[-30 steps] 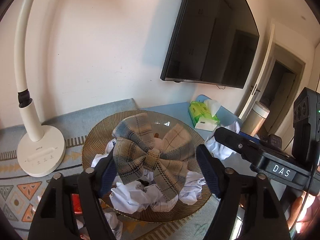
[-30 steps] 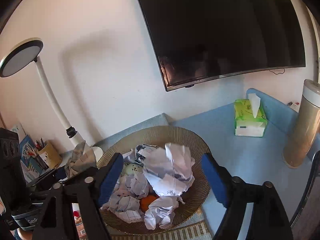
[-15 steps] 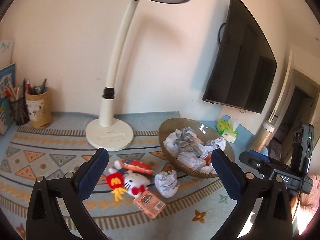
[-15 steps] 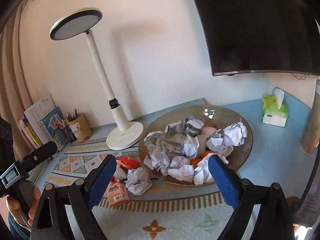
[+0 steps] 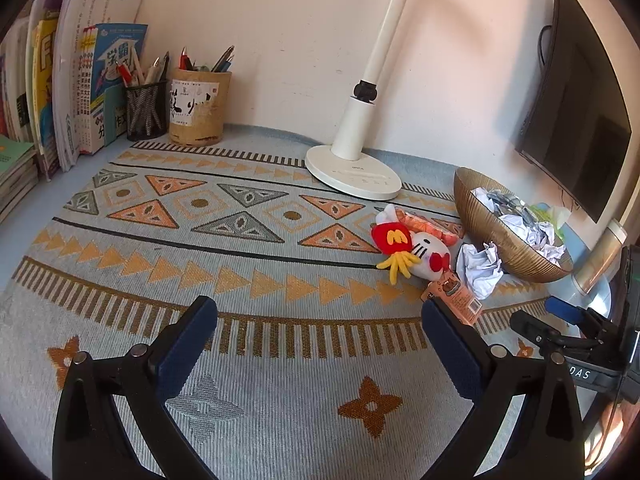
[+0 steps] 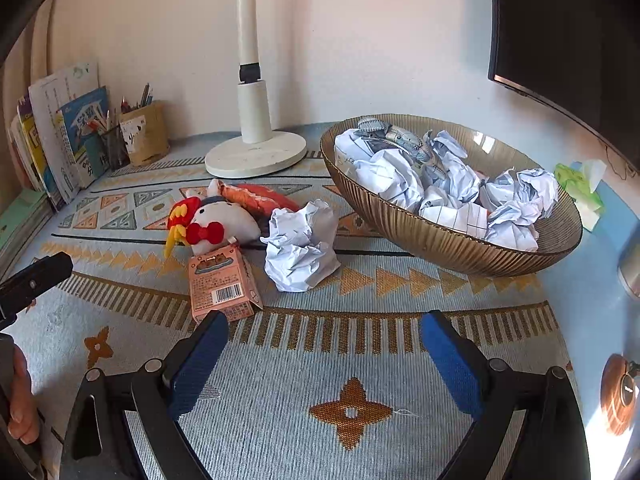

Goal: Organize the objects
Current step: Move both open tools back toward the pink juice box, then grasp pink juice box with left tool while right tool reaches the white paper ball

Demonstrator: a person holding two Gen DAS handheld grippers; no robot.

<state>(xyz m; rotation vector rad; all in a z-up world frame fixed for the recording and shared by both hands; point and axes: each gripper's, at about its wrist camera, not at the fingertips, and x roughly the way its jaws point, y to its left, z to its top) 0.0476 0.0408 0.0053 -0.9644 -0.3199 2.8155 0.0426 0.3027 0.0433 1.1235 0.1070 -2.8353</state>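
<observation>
both grippers have pulled back from the ribbed amber glass bowl (image 6: 452,236) and dropped low over the patterned woven mat (image 5: 240,240); a second ago they hung right over the bowl, the left one's jaws either side of a plaid cloth bow. that bow now lies among the crumpled paper heaped in the bowl, so i judge one item is filed and the next is being sought. the left gripper (image 5: 320,344) and right gripper (image 6: 322,354) have just been opening, and both now stand wide with nothing between the jaws.

still loose on the mat, just beside the bowl: a crumpled white paper ball (image 6: 300,248), a small pink carton with a barcode (image 6: 222,284), a white plush cat toy with red bow (image 6: 224,222), and an orange fabric piece (image 6: 256,196) behind it.

the right view shows the bowl's contents and a hand (image 6: 18,404) at its left edge; the left view instead shows the books (image 5: 60,80) and pen holders (image 5: 180,108).
</observation>
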